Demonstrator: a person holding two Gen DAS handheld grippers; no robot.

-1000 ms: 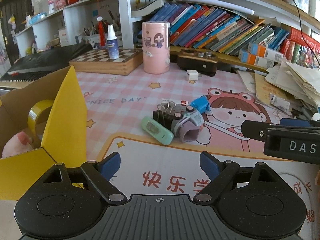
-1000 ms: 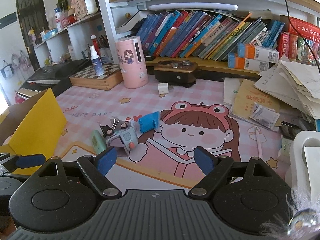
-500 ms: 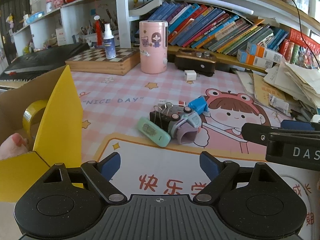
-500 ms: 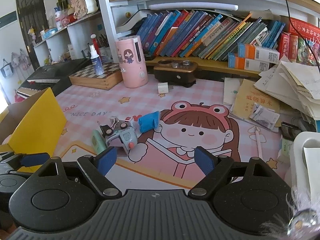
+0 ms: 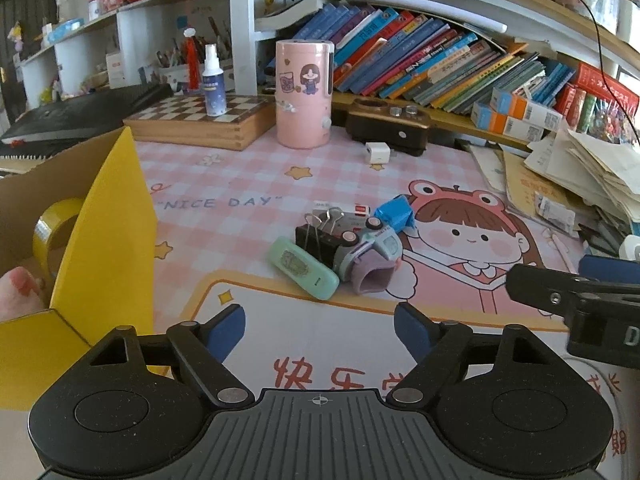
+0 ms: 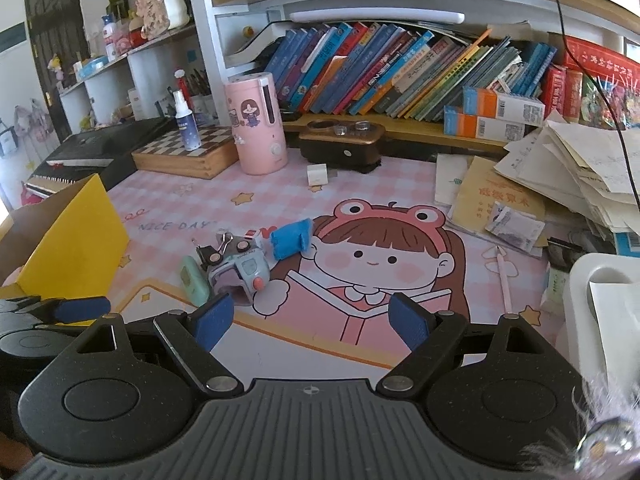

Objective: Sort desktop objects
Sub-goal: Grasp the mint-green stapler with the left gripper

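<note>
A small pile lies mid-mat: a mint green case, a black binder clip, a toy car and a blue wrapped piece. The pile also shows in the right wrist view: green case, toy car, blue piece. My left gripper is open and empty, short of the pile. My right gripper is open and empty, just right of the pile. A cardboard box with yellow flaps stands at the left, holding a tape roll.
A pink cylinder, a chessboard box with a spray bottle, a brown device and a white cube stand at the back. Books line the shelf. Loose papers pile at right, beside a white container.
The left gripper has shifted slightly, so the pile sits a little more to the left and nearer in its view. The right gripper has barely moved. Both stay open.
</note>
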